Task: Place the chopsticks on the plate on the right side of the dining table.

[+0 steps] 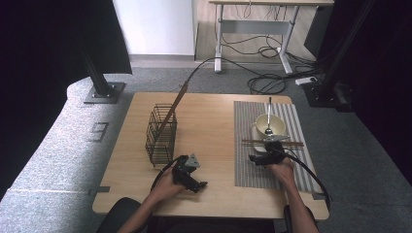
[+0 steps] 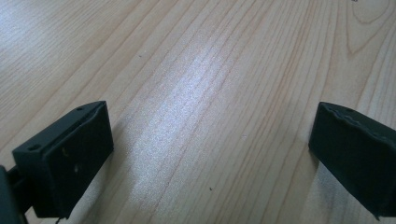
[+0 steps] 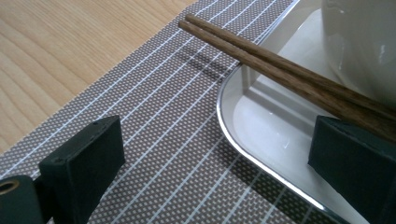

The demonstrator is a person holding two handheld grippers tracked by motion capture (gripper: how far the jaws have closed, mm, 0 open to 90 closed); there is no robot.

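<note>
Wooden chopsticks (image 3: 280, 70), two of them side by side, lie across the rim of a white tray (image 3: 261, 126) just ahead of the right gripper (image 3: 215, 158). In the right gripper view its black jaws stand wide apart with nothing between the pads; the far jaw sits right under the nearer ends of the chopsticks, though whether it touches them cannot be told. The near jaw hovers over the striped placemat (image 3: 154, 121), beside the tray's rounded corner. In the high view the right gripper (image 1: 266, 156) sits at the tray's near edge, with the chopsticks (image 1: 272, 142) running crosswise just beyond it.

One cream bowl (image 1: 268, 126) stands on the tray, with one spoon (image 1: 268, 116) leaning in it, its handle pointing toward the tabletop's far edge. One grey-striped placemat (image 1: 252, 170) covers the right part of the tabletop, reaching from its far edge nearly to its near edge. One black wire basket (image 1: 161, 133) stands left of the tabletop's middle, with one long wooden stick (image 1: 175, 104) leaning out of it toward the far edge.

Near the near edge, the left gripper (image 1: 190, 174) rests low, well apart from the placemat. Its jaws are also spread wide and empty, with bare wood (image 2: 201, 107) between them.

Pale wood grain runs across the tabletop (image 1: 214, 121), which stands on grey carpet (image 1: 48, 145). Beyond it are a white wall panel (image 1: 155, 26), a desk frame (image 1: 252, 29) with loose cables (image 1: 265, 82) beneath, and dark curtains on both sides.
</note>
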